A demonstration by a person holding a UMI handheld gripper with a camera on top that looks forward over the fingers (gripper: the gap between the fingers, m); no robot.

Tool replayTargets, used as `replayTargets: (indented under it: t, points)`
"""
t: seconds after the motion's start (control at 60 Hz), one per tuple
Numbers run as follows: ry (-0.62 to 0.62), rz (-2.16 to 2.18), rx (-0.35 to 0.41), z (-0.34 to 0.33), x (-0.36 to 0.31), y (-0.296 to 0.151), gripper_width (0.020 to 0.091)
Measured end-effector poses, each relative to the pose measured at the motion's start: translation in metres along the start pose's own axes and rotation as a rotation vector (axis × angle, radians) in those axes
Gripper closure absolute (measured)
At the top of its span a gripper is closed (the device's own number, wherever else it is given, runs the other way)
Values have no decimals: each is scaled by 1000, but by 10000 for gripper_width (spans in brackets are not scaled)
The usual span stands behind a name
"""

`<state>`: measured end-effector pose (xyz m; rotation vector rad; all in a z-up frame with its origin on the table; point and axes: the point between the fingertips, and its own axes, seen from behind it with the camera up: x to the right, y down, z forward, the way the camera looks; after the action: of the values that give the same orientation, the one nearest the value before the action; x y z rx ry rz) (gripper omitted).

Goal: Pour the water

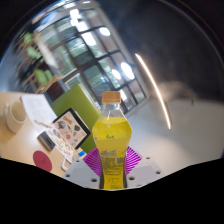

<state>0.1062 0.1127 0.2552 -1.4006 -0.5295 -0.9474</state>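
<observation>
Right btwn fingers [112,160]: upright yellow bottle [113,140].

A green cabinet [78,103] stands beneath large grid-paned windows [85,45]. Near it on the light table [22,150] lie a patterned booklet [70,130], a pink round coaster [42,159] and a white cup [16,113].

- A clear plastic bottle [112,140] stands upright between the gripper's [112,163] two fingers, its lower part against the magenta pads [95,161].
- It is filled nearly to the neck with yellow liquid.
- An orange cap [111,97] is screwed on top, closed.
- A pale label wraps its middle.
</observation>
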Motion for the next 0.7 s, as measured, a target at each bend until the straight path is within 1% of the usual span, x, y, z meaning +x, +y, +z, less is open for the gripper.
replayTargets:
  t: [0.067, 0.15, 0.25, 0.283, 0.35, 0.4, 0.417, 0.517, 0.7]
  points:
    - [-23, -249, 41, 8, -38, -41, 851]
    - [-67, -581, 95, 10, -88, -68, 850]
    - [-97, -931, 160, 4, -142, -76, 849]
    - [-115, -1036, 184, 4, -151, -77, 851]
    - [-108, -1188, 218, 0, -168, -81, 850]
    - [-99, -1263, 225, -13, -164, -80, 851]
    - [-93, -1275, 226, 2, -174, -82, 850]
    - [-97, -1332, 226, 1, -177, -82, 851]
    - [-100, -1308, 212, 1, -169, -73, 849]
